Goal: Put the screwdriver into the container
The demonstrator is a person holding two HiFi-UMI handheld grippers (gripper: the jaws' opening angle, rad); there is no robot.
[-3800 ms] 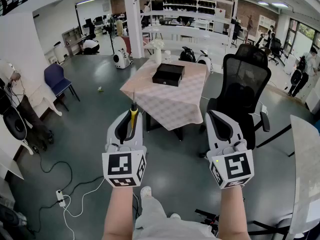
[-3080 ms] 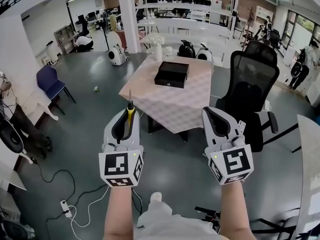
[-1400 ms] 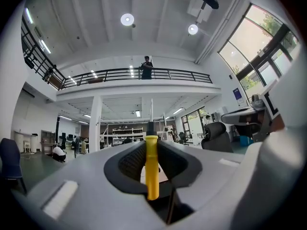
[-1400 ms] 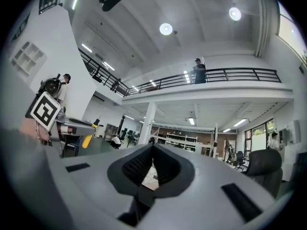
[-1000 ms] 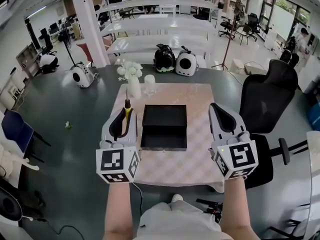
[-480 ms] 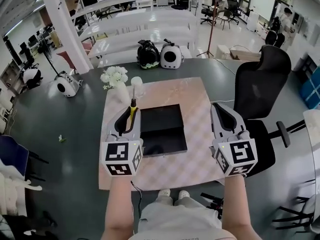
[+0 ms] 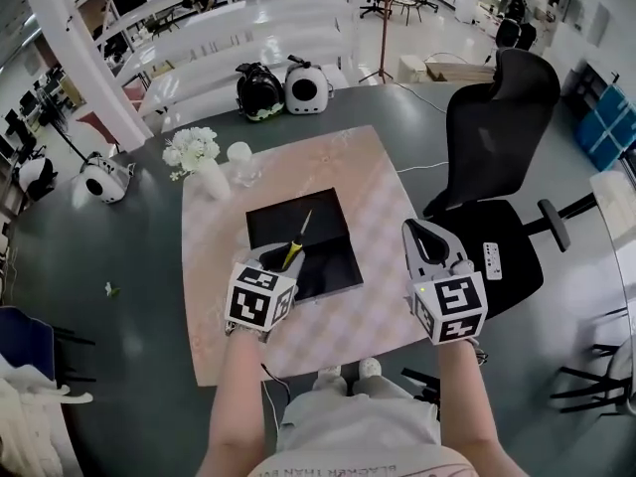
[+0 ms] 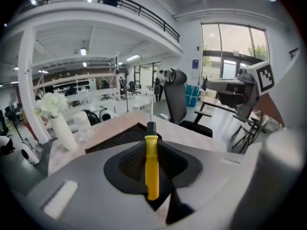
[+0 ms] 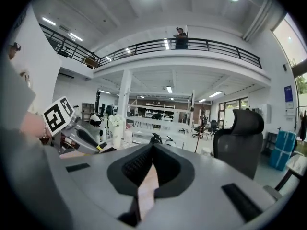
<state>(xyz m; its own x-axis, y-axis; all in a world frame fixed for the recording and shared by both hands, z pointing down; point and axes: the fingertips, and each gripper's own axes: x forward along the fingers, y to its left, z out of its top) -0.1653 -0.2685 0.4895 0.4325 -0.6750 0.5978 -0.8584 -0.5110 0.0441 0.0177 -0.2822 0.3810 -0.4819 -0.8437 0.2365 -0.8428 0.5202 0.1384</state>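
**Screwdriver slanted across the black box**

The screwdriver [image 7: 295,246] is clamped in my left gripper [image 7: 281,258], just left of centre in the head view. Its thin shaft slants up and to the right over the container [image 7: 323,266]. Half a second ago that shaft pointed straight up the frame beside the box's left edge. Now my gripper is turned and the shaft crosses the box's dark top. My right gripper [image 7: 419,235] hangs at the cloth's right edge, jaws together with nothing in them.

The left gripper view gives what the head view cannot: ribbed black pads pressed on the smooth yellow handle, a black collar above it, then bare steel. The right gripper view catches my left gripper from the side, at its left edge, with a bit of yellow showing in the jaws. Only the head view shows the container whole. It is a flat, matte black rectangle, stepped in two levels, on a table [image 7: 368,182] covered in pale pink checked cloth. A white vase of white flowers [image 7: 199,162] stands at the cloth's upper left. A black office chair [image 7: 497,117] is at the upper right.
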